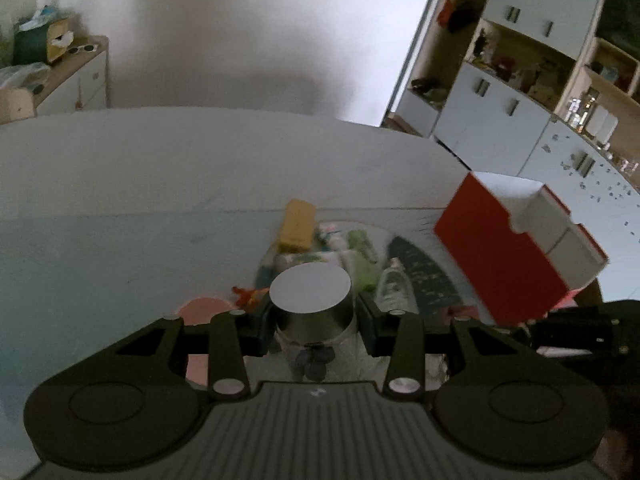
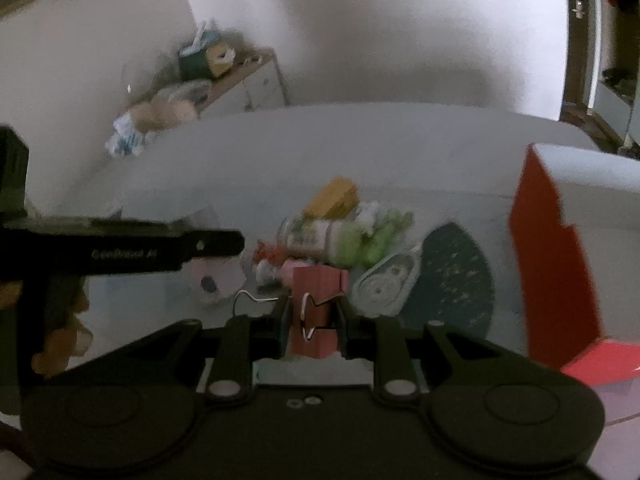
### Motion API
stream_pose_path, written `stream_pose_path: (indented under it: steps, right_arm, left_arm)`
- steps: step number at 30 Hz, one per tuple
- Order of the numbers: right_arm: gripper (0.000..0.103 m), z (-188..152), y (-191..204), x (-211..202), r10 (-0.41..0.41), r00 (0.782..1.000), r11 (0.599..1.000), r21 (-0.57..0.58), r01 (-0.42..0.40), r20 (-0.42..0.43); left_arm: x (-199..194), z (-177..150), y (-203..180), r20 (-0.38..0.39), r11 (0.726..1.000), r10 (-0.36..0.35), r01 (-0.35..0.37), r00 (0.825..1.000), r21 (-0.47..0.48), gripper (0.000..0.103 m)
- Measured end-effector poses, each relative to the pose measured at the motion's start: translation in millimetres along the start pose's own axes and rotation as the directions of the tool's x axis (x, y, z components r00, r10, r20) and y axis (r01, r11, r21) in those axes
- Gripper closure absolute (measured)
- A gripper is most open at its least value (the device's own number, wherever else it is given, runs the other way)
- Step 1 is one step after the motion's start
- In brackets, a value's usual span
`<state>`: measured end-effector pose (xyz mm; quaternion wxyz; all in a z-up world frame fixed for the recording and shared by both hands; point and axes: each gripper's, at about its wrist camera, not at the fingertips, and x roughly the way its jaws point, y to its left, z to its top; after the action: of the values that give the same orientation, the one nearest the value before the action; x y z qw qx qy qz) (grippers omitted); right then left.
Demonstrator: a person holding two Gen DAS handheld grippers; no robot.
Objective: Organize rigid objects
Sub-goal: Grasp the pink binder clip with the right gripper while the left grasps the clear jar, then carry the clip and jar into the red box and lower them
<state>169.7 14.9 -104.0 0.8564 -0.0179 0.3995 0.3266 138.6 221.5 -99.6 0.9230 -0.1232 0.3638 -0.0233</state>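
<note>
My left gripper (image 1: 314, 320) is shut on a round tin (image 1: 310, 296) with a pale flat lid and a shiny metal side, held above the table. My right gripper (image 2: 314, 320) is shut on a red binder clip (image 2: 316, 308), whose wire handles stick out toward the camera. Beyond both lies a pile of small items (image 1: 344, 252) (image 2: 340, 236): a yellow block (image 1: 298, 226) (image 2: 332, 196), green pieces and a clear bottle (image 1: 392, 280). In the right wrist view the left gripper's black finger (image 2: 216, 244) reaches in from the left.
A red and white box (image 1: 508, 248) (image 2: 552, 264) stands at the right of the pile. A dark teal fan-shaped mat (image 1: 424, 276) (image 2: 456, 276) lies beside it. The pale table (image 1: 160, 184) runs back to a white wall. Shelving (image 1: 520, 80) stands at the far right.
</note>
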Motion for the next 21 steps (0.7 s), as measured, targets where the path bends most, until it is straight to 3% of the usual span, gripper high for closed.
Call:
stream_pose_path:
  steps: [12, 21]
  right_arm:
    - [0.081, 19.3, -62.5, -61.0, -0.043, 0.993, 0.997, 0.065, 0.036, 0.107]
    - [0.081, 20.8, -132.3, -86.8, -0.093, 0.987, 0.993, 0.084, 0.083, 0.13]
  left_arm:
    - [-12.1, 33.8, -71.8, 0.004, 0.995, -0.078, 0.078, 0.997, 0.069, 0.062]
    - [18.7, 52.5, -148.3, -0.026, 0.987, -0.108, 0.11, 0.994, 0.116, 0.062]
